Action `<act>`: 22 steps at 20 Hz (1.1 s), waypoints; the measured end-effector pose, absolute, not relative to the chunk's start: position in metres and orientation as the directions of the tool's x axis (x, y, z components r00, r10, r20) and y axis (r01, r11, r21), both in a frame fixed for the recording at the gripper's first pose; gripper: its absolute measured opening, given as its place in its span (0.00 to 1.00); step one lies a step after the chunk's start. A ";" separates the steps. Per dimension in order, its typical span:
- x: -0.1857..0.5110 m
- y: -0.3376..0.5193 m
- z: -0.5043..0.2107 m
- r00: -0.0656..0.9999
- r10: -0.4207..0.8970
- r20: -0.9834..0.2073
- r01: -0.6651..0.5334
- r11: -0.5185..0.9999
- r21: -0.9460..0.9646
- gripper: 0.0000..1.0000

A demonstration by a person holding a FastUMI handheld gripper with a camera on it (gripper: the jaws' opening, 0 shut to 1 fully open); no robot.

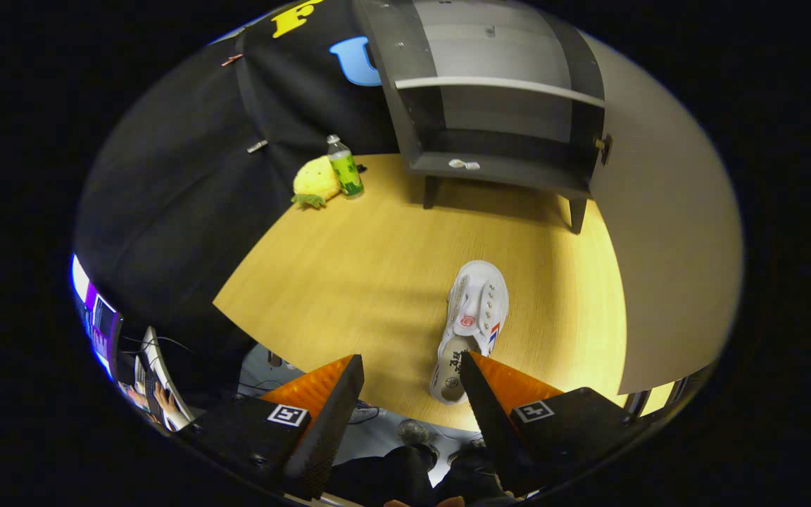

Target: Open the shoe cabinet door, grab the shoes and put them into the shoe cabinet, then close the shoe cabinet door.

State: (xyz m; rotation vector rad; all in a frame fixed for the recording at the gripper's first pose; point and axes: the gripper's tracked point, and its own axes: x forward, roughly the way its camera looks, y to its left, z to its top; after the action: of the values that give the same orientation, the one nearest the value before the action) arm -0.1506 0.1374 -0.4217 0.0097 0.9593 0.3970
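The cabinet (pixel 497 113) stands at the far side of the table (pixel 349 282), and its door (pixel 666 232) is already swung wide open to the right, so the first step looks done and the step in hand is, I think, to grab the shoe. The shoe (pixel 470 329) is white and lies on the table just ahead of the gripper (pixel 411 366), a little toward the right finger; its heel end is close beside that fingertip, but I cannot tell if they touch. The two fingers are spread wide apart and hold nothing. The gripper hangs above the near edge of the table and looks down and forward at a steep angle, so the cabinet is well beyond the shoe. The next move calls for going down and a little to the right, so that the shoe comes between the fingers, and then closing them on its sides or on its heel. After that the shoe must go to the lower compartment, under the shelf (pixel 500 88). A plush toy (pixel 315 182) and a bottle (pixel 344 167) stand far left, well apart from the shoe.
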 end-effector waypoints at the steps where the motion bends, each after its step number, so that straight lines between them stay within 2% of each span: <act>1: -0.144 0.139 -0.438 0.510 0.314 -0.801 -0.302 0.937 0.175 0.90; 4: -0.132 0.148 -0.484 0.488 0.276 -0.828 -0.239 0.955 0.178 0.90; 6: -0.126 0.149 -0.507 0.498 0.248 -0.831 -0.209 0.964 0.163 0.84; 8: -0.115 0.148 -0.527 0.534 0.212 -0.819 -0.191 0.973 0.128 0.75; 10: -0.106 0.147 -0.542 0.568 0.184 -0.802 -0.178 0.979 0.099 0.61; 12: -0.087 0.145 -0.539 0.645 0.159 -0.747 -0.166 0.984 0.066 0.60; 13: -0.084 0.146 -0.543 0.666 0.149 -0.731 -0.166 0.985 0.049 0.51; 15: -0.069 0.149 -0.543 0.711 0.132 -0.691 -0.139 0.989 0.046 0.50; 16: -0.068 0.136 -0.545 0.734 0.067 -0.676 -0.098 0.995 -0.008 0.50; 18: -0.057 0.141 -0.545 0.746 0.099 -0.658 -0.123 0.992 0.010 0.18; 19: -0.065 0.140 -0.542 0.749 0.114 -0.653 -0.142 0.990 0.010 0.11; 22: -0.059 0.140 -0.528 0.727 0.132 -0.674 -0.134 0.990 0.049 0.05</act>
State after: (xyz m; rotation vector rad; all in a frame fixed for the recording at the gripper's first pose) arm -0.0589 0.1400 -0.5284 -0.0027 0.7422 0.1461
